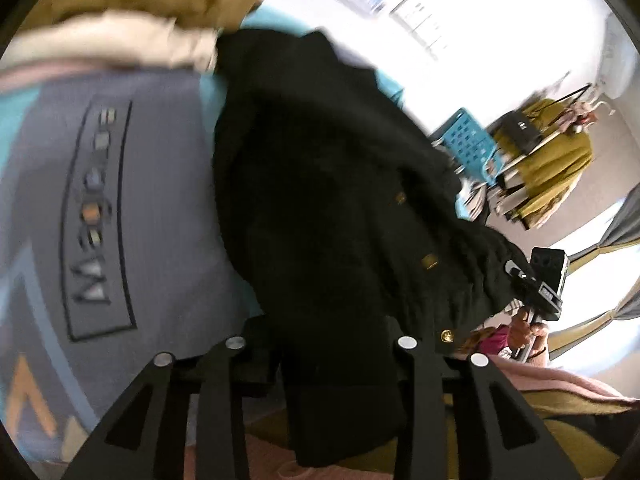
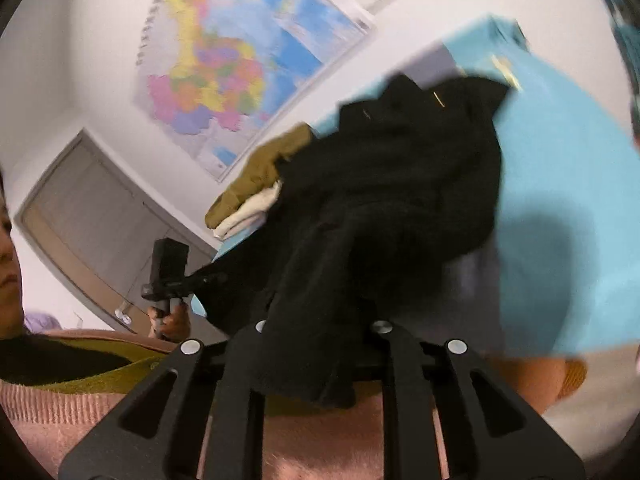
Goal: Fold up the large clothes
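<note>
A black coat (image 1: 320, 180) with gold buttons hangs in a heap over the light blue table cover (image 2: 560, 200). My left gripper (image 1: 320, 344) is shut on a fold of its lower edge, and the cloth runs down between the fingers. My right gripper (image 2: 320, 326) is shut on another bunch of the black coat (image 2: 400, 200), which drapes over its fingers. Each view shows the other gripper in a hand at the coat's far end: the right gripper (image 1: 540, 280) and the left gripper (image 2: 168, 276).
A grey printed mat (image 1: 140, 200) lies on the table beside the coat. Folded olive (image 2: 260, 172) and cream (image 2: 248, 212) garments sit at the far edge. A blue basket (image 1: 468, 140) and a clothes rack (image 1: 552, 160) stand beyond. The person's pink sweater (image 2: 60, 412) is close below.
</note>
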Available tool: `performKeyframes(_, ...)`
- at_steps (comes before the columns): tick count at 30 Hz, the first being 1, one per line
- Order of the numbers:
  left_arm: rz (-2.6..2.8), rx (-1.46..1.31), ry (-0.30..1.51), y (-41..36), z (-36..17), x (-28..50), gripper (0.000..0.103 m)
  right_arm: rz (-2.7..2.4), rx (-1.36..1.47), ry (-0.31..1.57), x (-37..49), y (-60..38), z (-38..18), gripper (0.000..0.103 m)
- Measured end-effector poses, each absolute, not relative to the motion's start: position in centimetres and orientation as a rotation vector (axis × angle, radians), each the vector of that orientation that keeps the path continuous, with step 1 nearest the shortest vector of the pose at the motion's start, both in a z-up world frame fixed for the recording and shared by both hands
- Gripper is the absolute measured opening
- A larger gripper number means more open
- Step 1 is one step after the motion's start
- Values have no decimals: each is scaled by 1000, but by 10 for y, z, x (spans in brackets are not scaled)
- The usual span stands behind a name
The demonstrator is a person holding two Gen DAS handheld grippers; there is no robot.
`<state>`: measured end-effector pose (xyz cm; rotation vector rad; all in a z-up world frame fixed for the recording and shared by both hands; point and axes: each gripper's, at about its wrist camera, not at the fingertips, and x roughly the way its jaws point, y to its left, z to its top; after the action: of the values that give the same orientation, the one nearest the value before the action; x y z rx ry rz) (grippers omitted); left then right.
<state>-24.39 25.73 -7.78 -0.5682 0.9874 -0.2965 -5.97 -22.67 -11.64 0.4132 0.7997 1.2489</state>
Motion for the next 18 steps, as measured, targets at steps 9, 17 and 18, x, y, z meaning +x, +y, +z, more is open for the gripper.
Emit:
performKeyframes(9, -336, -555, 987, 244, -79, -242, 26, 1248, 440, 898, -60, -225, -149, 31)
performKeyframes(17, -351, -635, 874, 259, -46, -241, 16, 1310, 486, 698, -66, -238, -86, 14)
performKeyframes(18, -351, -637, 860, 262, -40, -242, 16, 1310, 490, 678, -63, -237, -77, 14)
